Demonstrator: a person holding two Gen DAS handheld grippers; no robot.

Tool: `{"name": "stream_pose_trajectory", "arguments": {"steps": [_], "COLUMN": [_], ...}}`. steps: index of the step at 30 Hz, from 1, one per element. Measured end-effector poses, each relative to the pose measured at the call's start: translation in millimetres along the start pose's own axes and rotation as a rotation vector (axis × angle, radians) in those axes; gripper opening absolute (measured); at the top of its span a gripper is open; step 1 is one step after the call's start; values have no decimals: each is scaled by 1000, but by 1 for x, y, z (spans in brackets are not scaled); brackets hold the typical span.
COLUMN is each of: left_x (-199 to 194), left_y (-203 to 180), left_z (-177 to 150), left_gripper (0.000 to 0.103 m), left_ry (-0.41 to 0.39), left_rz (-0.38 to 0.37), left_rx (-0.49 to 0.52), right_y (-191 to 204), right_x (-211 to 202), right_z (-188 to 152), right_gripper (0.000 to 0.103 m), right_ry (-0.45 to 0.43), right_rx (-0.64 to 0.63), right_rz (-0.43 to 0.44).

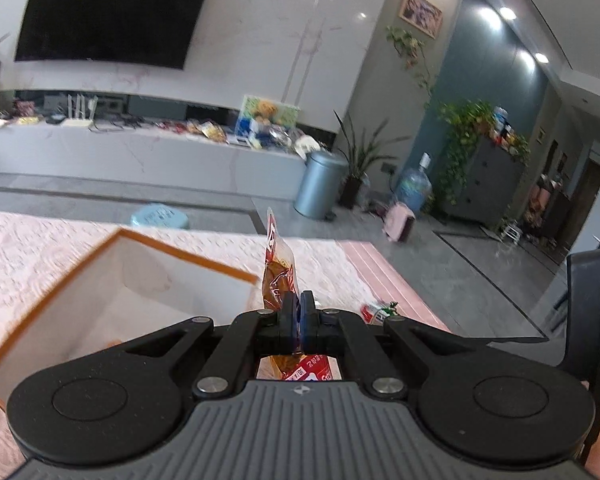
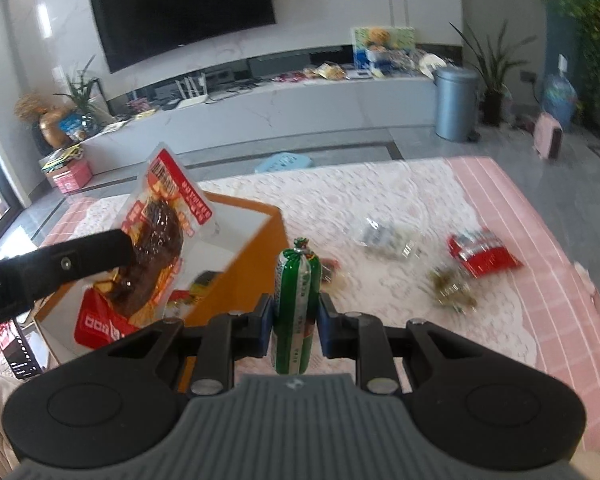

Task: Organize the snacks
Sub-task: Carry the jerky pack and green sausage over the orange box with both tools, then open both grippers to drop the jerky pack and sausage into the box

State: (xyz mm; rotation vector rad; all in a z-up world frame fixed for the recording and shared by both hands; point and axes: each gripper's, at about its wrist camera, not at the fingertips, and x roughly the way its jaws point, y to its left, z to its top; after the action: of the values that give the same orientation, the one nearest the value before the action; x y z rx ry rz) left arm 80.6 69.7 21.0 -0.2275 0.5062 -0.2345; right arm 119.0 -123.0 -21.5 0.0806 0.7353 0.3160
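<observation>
Pink-clothed desk [image 2: 500, 200] carries an orange box [image 2: 256, 240] near its left edge. Left gripper [image 1: 297, 312] pinches a red packet [image 1: 278, 272] above the box; right gripper [image 2: 294, 312] clamps a green sausage [image 2: 296, 300] beside it.

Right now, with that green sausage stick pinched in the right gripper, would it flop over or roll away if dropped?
The green sausage stick stands upright between the pads of the right gripper, so it is probably fairly stiff. Its round, glossy casing suggests it could slip, and roll on the table.
</observation>
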Motion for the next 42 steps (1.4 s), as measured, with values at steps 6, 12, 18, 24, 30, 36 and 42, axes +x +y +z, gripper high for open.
{"name": "stream_pose_trajectory", "arguments": {"steps": [6,12,18,24,30,36,42], "left_x": [-6,-4,15,41,64,79,93], "left_y": [23,55,85,106,125,135,138], "left_z": [14,26,28,15,8,1,-3], "left_gripper": [1,1,0,0,0,0,1], "left_ry": [-46,-71,-32,48,113,161,201], "left_rz": [58,117,142,164,187,200,238], "left_rx": [-24,-67,-101,-111,-140,-159,-148], "right_y": [33,62,84,93,99,105,106], "right_x": [9,27,62,100,143,172,193], "right_z": [21,40,50,51,49,43,38], "right_gripper": [20,20,20,20,20,20,20], "right_ry": [-29,-33,17,88,167,213,241], "right_rx": [-73,-120,-146,-191,-261,-341,-400], "right_rz": [41,93,131,116,76,28,-26]}}
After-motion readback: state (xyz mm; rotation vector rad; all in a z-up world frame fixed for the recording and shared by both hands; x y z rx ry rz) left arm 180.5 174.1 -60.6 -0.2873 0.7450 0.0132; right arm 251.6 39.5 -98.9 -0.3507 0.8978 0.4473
